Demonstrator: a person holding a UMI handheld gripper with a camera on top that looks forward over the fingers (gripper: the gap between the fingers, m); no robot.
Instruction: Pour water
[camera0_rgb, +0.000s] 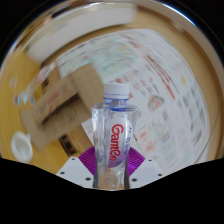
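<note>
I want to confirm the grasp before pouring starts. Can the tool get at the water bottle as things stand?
Probably yes: the water bottle already stands upright between the tool's fingers, with nothing in front of it. Whether both pads press on it is unclear.

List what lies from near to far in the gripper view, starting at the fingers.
Gripper fingers with purple pads, shut on the tilted water bottle → cardboard box → printed sheet on the wooden table.

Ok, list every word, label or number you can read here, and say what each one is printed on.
"Gant...": red lettering running up the label of the water bottle, which stands between the fingers of the gripper; the last letters are unclear.
Printed sheet beyond the bottle: text too blurred to read.
Cardboard box: no readable text.
</note>
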